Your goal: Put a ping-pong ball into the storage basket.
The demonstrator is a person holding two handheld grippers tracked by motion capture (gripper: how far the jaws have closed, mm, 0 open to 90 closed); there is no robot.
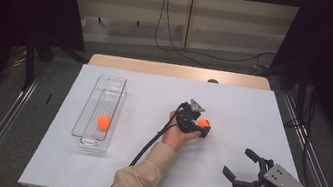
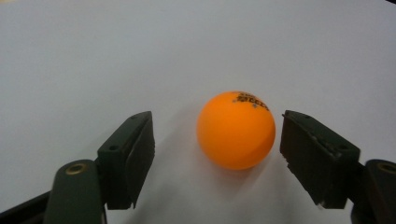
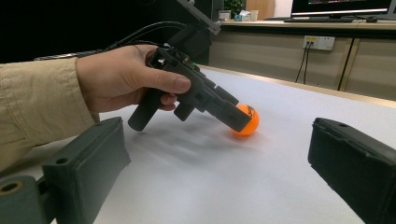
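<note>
Orange ball sits mid-table, slightly toward the right edge, between the left gripper jaws, which are spread and not touching it. Right gripper idles spread near the front right corner. Risk: uneven closing could squirt the ball away.

My left tool straddles the orange ball on the white counter, pads just clear of it.

Open white table around the ball; clear tray well apart.
</note>
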